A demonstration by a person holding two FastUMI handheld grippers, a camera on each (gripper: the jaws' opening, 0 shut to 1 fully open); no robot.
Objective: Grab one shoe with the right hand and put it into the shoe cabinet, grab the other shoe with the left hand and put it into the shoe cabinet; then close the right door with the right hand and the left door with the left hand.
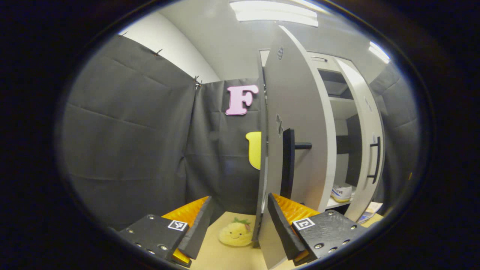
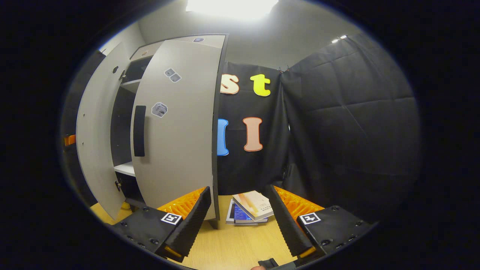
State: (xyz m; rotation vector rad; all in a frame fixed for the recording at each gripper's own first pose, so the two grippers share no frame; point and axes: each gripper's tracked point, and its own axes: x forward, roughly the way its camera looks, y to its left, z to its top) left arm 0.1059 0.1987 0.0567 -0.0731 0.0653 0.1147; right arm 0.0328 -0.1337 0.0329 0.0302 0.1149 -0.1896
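Observation:
The white shoe cabinet stands with both doors ajar. In the left gripper view its left door is nearly edge-on, black handle facing me. My left gripper is open, and the door's near edge rises just inside its right finger. A white shoe rests on the low shelf inside. The right door hangs beyond. In the right gripper view my right gripper is open and empty, its left finger just in front of the right door with its black handle.
A yellow plush toy lies on the wooden table beside the left door's foot. Two stacked books lie on the table right of the cabinet. Black cloth walls close in behind and on both sides.

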